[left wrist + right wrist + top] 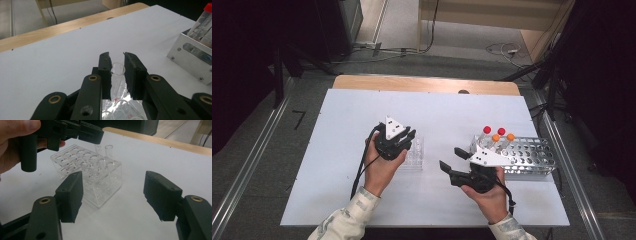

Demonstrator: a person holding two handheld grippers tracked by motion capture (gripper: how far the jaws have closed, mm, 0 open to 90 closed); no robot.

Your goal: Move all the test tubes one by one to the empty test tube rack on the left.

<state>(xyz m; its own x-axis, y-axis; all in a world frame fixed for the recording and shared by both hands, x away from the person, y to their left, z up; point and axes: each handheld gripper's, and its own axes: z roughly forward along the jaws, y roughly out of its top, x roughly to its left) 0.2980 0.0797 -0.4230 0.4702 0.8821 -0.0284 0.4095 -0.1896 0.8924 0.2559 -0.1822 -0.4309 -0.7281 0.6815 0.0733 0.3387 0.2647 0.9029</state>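
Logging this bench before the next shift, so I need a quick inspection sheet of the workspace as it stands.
Surface: white tabletop, wooden edge at far side.
Job's things: clear acrylic rack with two open glass tubes; metal rack with red- and orange-capped tubes.
Clutter: nothing seen.
Grippers: left gripper has its jaws around a glass tube at the clear rack; right gripper open, pointing at that rack.
Cables: black cable trails from left gripper; loose cables on floor beyond.
Surroundings: grey floor, metal rails at the sides.

High view: overhead, facing forward and down across the desk (362, 110).
Left tool view: close, low, along its jaws.
Right tool view: close; apparently shares the clear rack (95, 175).
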